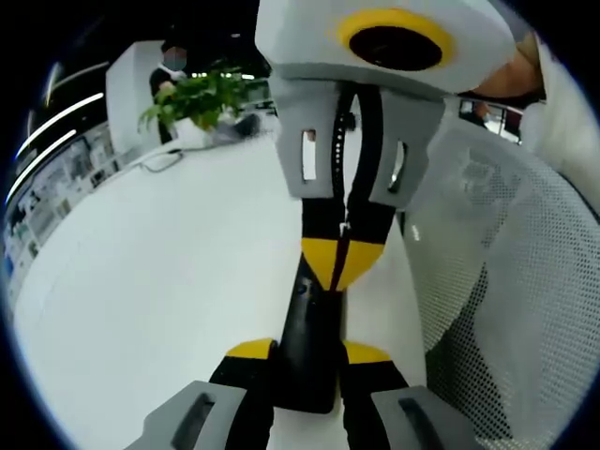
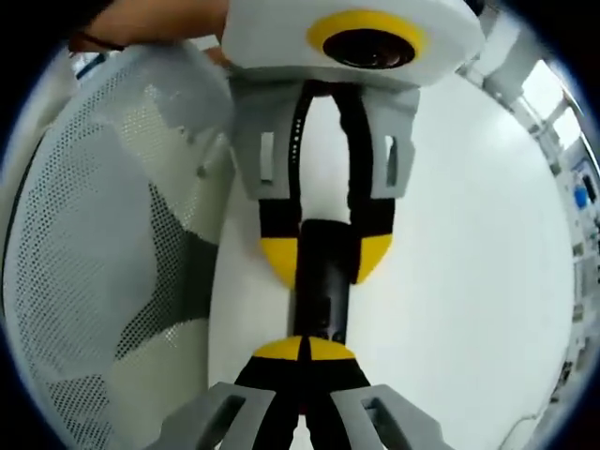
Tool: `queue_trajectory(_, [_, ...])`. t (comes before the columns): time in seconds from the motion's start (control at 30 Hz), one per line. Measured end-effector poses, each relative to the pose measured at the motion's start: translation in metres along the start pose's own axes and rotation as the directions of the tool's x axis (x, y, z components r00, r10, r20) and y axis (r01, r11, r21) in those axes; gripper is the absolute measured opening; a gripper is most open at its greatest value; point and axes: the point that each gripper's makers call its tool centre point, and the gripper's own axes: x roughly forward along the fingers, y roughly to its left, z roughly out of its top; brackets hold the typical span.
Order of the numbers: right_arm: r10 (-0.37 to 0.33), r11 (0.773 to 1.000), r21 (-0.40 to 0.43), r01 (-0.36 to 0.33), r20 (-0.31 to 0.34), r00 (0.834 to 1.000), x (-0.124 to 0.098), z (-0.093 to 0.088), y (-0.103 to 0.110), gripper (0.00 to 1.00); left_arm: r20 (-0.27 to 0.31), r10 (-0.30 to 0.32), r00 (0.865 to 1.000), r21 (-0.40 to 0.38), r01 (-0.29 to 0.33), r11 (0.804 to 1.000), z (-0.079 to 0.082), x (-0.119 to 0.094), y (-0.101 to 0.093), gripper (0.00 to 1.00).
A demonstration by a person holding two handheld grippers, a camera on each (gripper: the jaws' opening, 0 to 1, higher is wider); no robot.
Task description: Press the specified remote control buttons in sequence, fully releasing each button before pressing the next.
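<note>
Presently, nearest item in the left gripper view: left gripper [image 1: 309, 361], fingers part-open and closed around the near end of the black remote control [image 1: 309, 337], yellow tips flanking its sides. The remote's long axis runs straight away from these fingers, over the white tabletop [image 1: 141, 281].

Far end of the remote: right gripper [image 1: 342, 262], entering from above, fingers drawn together to a point, yellow tips resting on or just above the remote's face; contact cannot be confirmed.

Right gripper view: same gripper [image 2: 305, 349], tips together, holding nothing, at the remote's [image 2: 321, 281] near end; opposite gripper [image 2: 323, 253] clamps the far end.

Judgement: the left holds, the right is the presser and already sits over the buttons; the next move is a short push down along the remote's face.

Beyond: mesh chair back [image 1: 506, 281] at the tabletop's edge; potted plant [image 1: 202, 98] at the far edge.
</note>
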Motion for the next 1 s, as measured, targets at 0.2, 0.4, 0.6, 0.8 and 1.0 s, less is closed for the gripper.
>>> queue_trajectory(0.2, [-0.003,1.0,0.01,0.003,-0.002,1.0,0.0007,-0.0001,-0.0006,0.0,0.001,-0.001,1.0,0.0,0.001,1.0,0.0,0.0,-0.0003,0.26])
queue_trajectory(0.4, [-0.022,1.0,-0.014,0.021,-0.023,1.0,-0.001,0.0029,0.0041,0.0,0.001,-0.002,1.0,0.001,0.002,1.0,0.0001,-0.0002,-0.0003,0.26])
queue_trajectory(0.6, [-0.046,0.999,-0.028,0.045,-0.04,0.998,-0.0003,0.0007,0.0019,0.0,0.0,-0.003,1.0,0.001,0.003,1.0,0.0005,-0.0005,-0.0008,0.26])
queue_trajectory(0.8, [-0.06,0.998,-0.026,0.059,-0.036,0.998,0.0004,0.0002,-0.0006,0.0,0.001,-0.002,1.0,0.0,0.002,1.0,0.0003,0.0001,-0.0004,0.26])
queue_trajectory(1.0, [-0.044,0.999,0.012,0.044,-0.008,0.999,0.0013,-0.0001,-0.0017,0.0,0.006,-0.002,1.0,0.0,0.002,1.0,0.0004,-0.0003,-0.0007,0.26])
